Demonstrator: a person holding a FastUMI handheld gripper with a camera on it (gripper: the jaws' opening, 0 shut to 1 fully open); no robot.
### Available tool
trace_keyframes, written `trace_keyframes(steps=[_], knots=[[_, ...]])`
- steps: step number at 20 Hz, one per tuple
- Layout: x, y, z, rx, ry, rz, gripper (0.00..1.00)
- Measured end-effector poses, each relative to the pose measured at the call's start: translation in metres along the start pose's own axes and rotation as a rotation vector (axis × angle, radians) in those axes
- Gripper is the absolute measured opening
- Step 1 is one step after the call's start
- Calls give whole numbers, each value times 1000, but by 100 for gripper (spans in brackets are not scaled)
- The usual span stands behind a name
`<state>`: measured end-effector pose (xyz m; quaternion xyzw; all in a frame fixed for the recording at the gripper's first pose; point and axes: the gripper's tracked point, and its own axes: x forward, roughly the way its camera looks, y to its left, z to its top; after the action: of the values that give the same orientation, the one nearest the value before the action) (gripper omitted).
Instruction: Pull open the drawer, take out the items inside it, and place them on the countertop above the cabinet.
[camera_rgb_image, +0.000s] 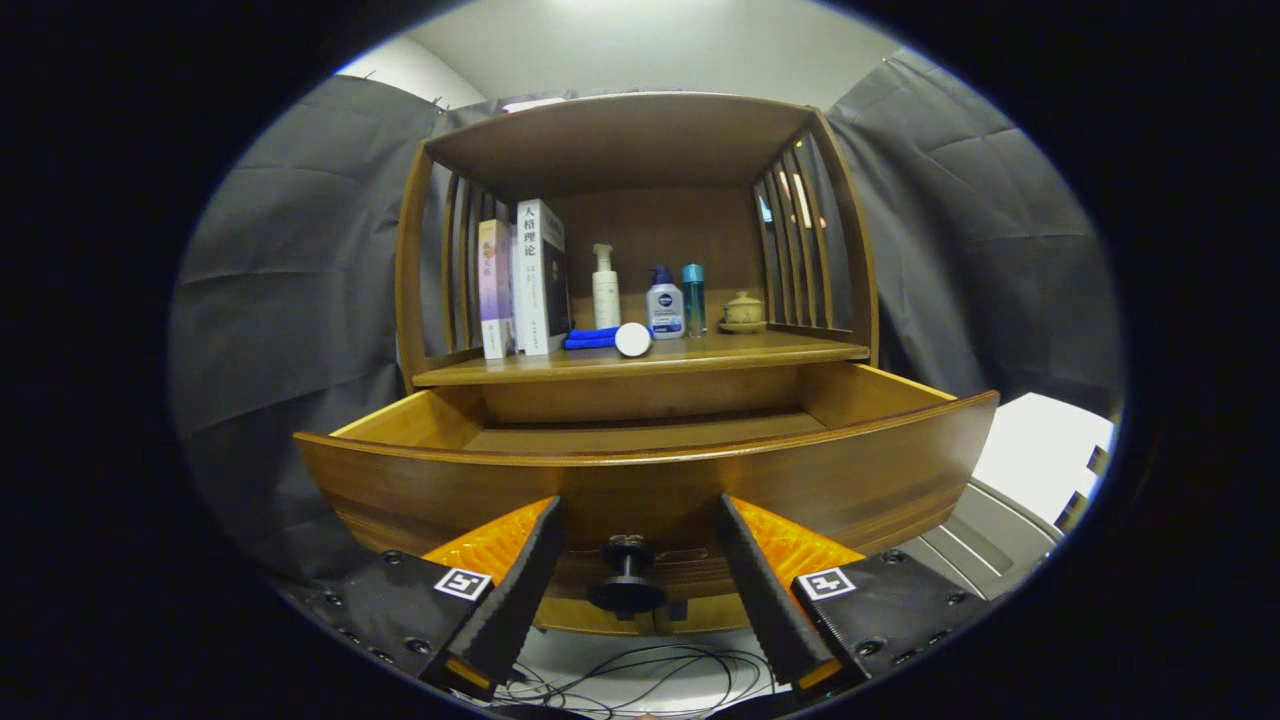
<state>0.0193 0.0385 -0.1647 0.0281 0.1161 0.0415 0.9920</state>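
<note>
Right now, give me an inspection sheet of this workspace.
Surface: wooden countertop above the cabinet, bare along its front edge.
Job's things: drawer pulled open; visible part of its floor bare; blue cloth and white round lid on the countertop.
Clutter: books, three bottles, lidded cup.
Gripper: gripper open, fingers either side of the black knob, not touching.
Cables: black cables on the floor below.
Surroundings: dark cloth walls.
</note>
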Motion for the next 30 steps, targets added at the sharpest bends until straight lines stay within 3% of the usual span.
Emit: trace_keyframes(steps=[6,17,30], knots=[[8,12,-2,-50,5,-15,98],[52,22,7,2,68,-38,98],[100,20,15,-30,95,-41,98]])
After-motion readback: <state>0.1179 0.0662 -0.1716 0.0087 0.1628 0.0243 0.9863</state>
